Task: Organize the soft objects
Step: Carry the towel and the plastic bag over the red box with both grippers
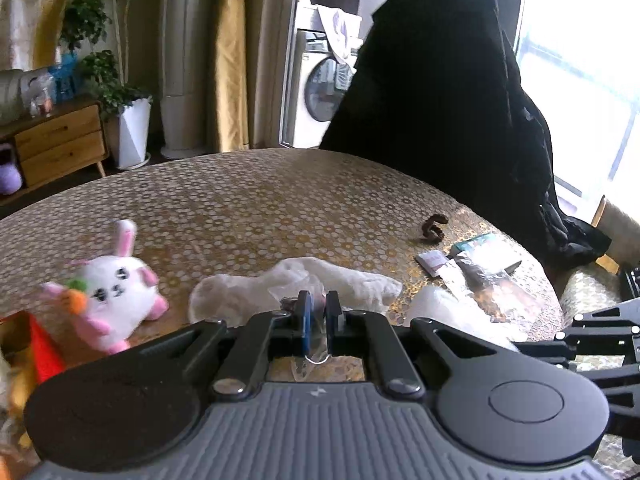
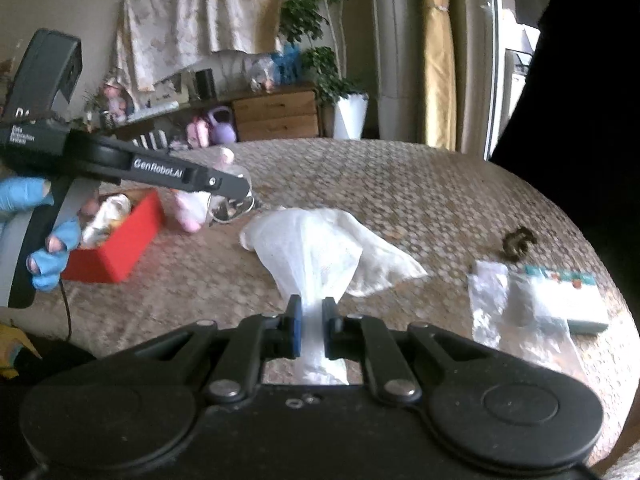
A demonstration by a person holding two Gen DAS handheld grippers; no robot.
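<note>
Nearest to us, our right tongs are pinching a gathered neck of the white cloth, whose free end fans out and drapes onto the tabletop just beyond the tips. Our left tongs are pressed together on a clear plastic bag, thin and crinkly, with something small and dark inside that we cannot make out; in the right wrist view the bag hangs from those tongs above the cloth's far corner. The cloth looks light and limp, so we judge it will sag and trail wherever it is not supported; taking it by a bunched fold, as now, seems safer than by a single edge. The bag looks slippery, and a grip near its mouth should hold best. Farther left, the plush rabbit sits upright on the tabletop, soft and squashy, easy to take by the body. Beside it stands the red box, already holding some soft things, apparently the place for the rest.
</note>
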